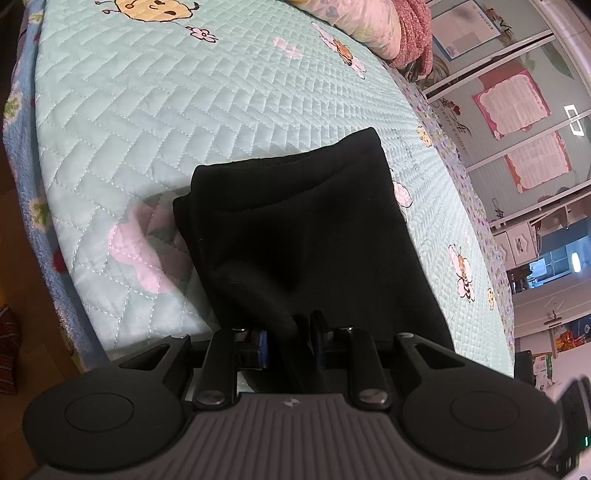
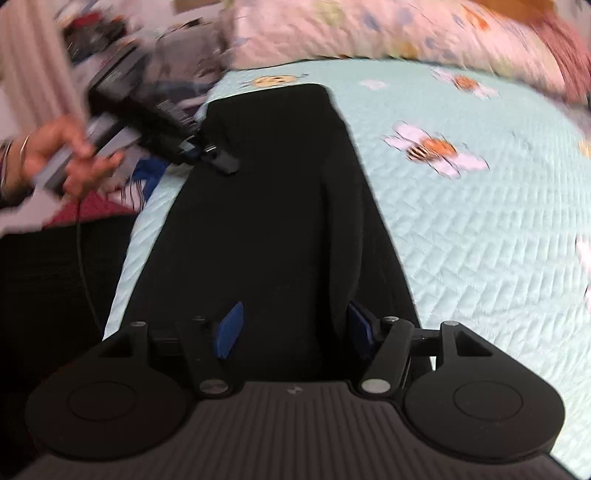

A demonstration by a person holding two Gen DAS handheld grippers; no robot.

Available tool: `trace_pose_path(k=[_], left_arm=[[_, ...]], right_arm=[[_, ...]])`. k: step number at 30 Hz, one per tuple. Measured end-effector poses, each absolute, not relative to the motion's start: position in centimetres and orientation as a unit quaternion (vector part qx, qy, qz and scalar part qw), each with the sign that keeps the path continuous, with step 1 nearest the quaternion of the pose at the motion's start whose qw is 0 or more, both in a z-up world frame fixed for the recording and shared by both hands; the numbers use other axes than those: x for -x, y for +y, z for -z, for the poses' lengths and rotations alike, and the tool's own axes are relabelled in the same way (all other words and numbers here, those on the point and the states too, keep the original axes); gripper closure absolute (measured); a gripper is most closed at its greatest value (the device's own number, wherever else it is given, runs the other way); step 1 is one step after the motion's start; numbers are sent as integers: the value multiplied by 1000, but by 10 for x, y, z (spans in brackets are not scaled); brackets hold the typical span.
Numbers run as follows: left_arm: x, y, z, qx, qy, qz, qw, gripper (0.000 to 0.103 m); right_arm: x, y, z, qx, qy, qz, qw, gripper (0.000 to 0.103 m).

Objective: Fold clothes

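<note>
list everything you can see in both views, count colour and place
black garment: one, black, lying folded on the bed near its edge
quilted bedspread: one, pale green with bee and flower prints, covering the bed
pillow: one, pink patterned, at the far end of the bed
pink knit cloth: one, dusty pink, beside the pillow
wall posters: at least two, pink-bordered, on the wall past the bed
left gripper: one, black with blue pads, closed on a fold of the garment
right gripper: one, black with blue pads, open over the garment
hand: one, holding the left gripper's handle
</note>
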State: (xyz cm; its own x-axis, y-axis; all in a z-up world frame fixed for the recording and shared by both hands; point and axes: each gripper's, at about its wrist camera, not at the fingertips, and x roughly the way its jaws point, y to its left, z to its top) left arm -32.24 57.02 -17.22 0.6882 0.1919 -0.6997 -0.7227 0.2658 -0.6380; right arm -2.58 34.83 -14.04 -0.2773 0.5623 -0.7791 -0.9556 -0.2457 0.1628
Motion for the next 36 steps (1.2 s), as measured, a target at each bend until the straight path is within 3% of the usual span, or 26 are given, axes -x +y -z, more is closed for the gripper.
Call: trace_pose_path(k=[4, 6, 8, 9, 31, 36], left_arm=[[323, 571, 172, 526, 253, -303, 754, 79], [322, 570, 172, 524, 253, -304, 754, 79], [322, 570, 171, 522, 253, -305, 756, 79], [321, 569, 171, 518, 253, -305, 758, 79], [298, 543, 177, 495, 271, -248, 787, 80], [299, 543, 178, 499, 273, -255, 782, 87]], right_arm=[[-13, 365, 158, 247, 404, -717, 512, 41], [-18, 368, 163, 240, 419, -715, 506, 52], [-20, 369, 166, 238, 427, -711, 506, 85], [-20, 367, 167, 239, 428, -707, 510, 90], [-24, 354, 165, 262, 456, -657, 540, 94], [-26, 356, 170, 250, 460, -645, 557, 93]])
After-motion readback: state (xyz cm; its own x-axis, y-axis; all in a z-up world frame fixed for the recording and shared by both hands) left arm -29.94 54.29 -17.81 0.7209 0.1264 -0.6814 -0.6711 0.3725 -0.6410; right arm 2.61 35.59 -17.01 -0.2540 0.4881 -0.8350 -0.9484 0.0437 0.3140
